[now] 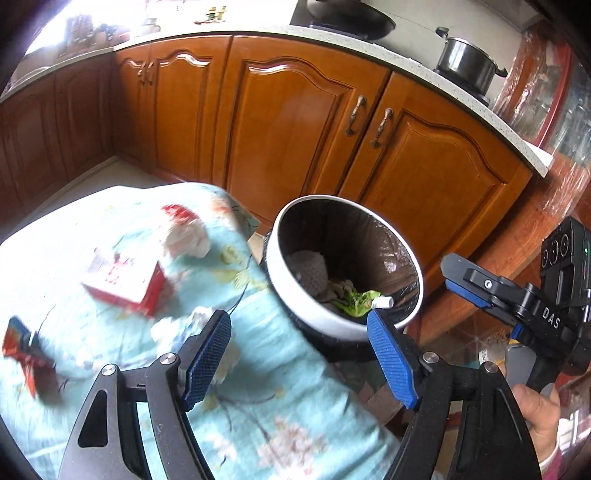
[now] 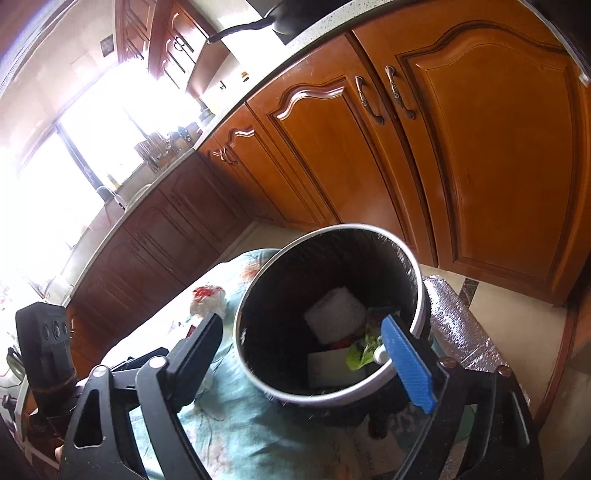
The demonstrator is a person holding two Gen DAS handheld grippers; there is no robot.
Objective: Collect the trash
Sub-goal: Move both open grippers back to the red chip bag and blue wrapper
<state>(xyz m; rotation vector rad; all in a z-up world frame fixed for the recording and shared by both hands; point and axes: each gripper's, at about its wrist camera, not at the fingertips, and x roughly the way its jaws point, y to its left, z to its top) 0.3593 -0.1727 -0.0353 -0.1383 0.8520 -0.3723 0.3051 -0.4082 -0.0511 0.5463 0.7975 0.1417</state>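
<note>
A white-rimmed trash bin [image 1: 295,306] with a black liner stands beside a table covered in a light blue floral cloth [image 1: 258,406]. Inside lie a green pouch [image 1: 356,297] and grey cloth. On the cloth lie a red and white box [image 1: 125,280], a crumpled white and red wrapper [image 1: 184,232], a white tissue [image 1: 173,328] and a red packet [image 1: 26,354]. My left gripper [image 1: 299,354] is open and empty, over the table edge next to the bin. My right gripper [image 2: 306,354] is open and empty above the bin [image 2: 417,295], which holds the green pouch [image 2: 364,350] and white items; it also shows in the left wrist view [image 1: 472,291].
Orange wooden cabinets [image 1: 295,122] stand close behind the bin under a light countertop [image 1: 424,70] with a steel pot [image 1: 467,61] and a wok [image 1: 351,16]. A foil-covered surface [image 2: 461,325] lies right of the bin. A bright window [image 2: 74,155] is at the left.
</note>
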